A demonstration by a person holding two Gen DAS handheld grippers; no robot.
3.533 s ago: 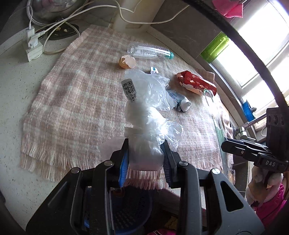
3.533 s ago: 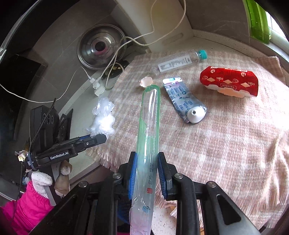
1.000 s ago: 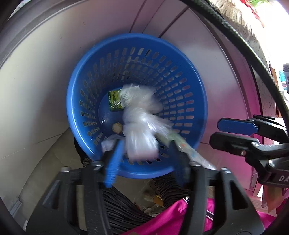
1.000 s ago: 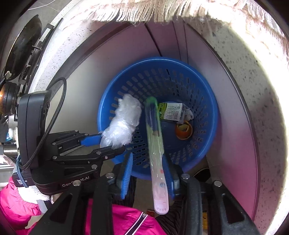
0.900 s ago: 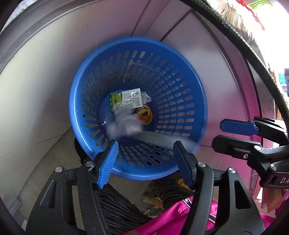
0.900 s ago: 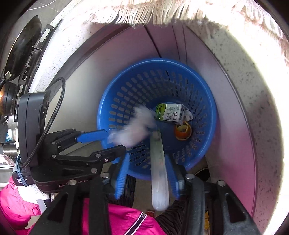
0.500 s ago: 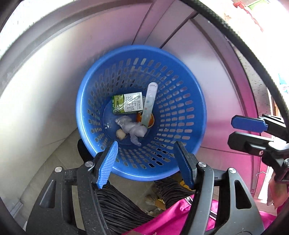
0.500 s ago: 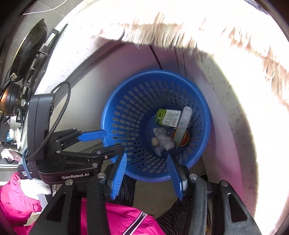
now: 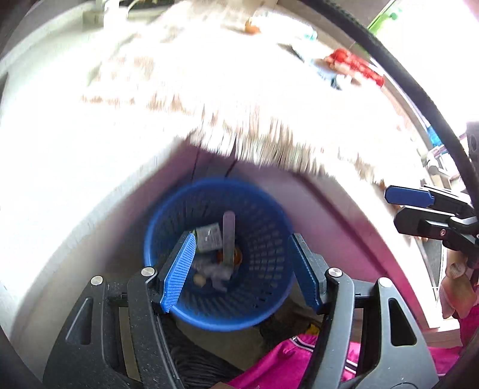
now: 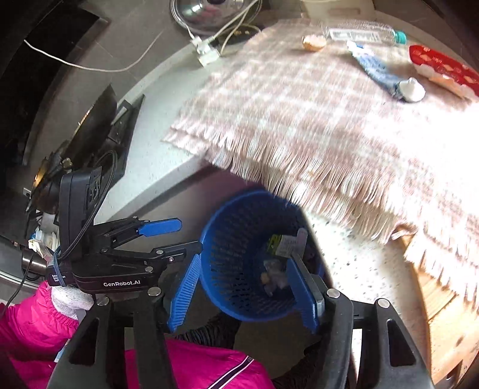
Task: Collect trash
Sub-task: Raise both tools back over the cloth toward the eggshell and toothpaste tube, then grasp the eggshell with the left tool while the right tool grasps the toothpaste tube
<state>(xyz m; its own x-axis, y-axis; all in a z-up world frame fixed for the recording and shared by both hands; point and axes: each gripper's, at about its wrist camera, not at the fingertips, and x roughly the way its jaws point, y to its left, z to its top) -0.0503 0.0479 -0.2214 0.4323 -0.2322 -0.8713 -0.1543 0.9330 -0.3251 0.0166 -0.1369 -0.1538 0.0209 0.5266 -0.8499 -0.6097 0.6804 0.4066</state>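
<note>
Blue plastic mesh formed the basket [image 9: 257,311], which was seen below the near edge of the counter [image 10: 167,161], on the floor. Inside it a green-and-white carton [image 9: 208,241], a long clear tube [image 9: 228,236] leaning upright against the wall, a crumpled plastic bag [image 9: 217,272] and something orange [image 9: 238,256] were seen at the bottom. The left gripper [image 9: 239,270] was held above the basket with its blue-padded fingers [image 9: 178,269] spread wide and nothing between them. The right gripper [image 10: 245,288] was likewise held over the basket, jaws parted and empty, to the right of the left one. On the counter a pink checked cloth [image 10: 314,119] with a fringed near edge was laid. At its far side an eggshell [image 10: 313,42], a clear bottle [image 10: 363,33] with a teal cap, a blue-and-white tube [image 10: 386,74] with a white cap and a red packet [image 10: 443,67] were left lying apart from one another. Much of the left view was blurred and overexposed. A metal lid [image 10: 209,15] and white cables [image 10: 227,33] were seen at the far left of the counter.
</note>
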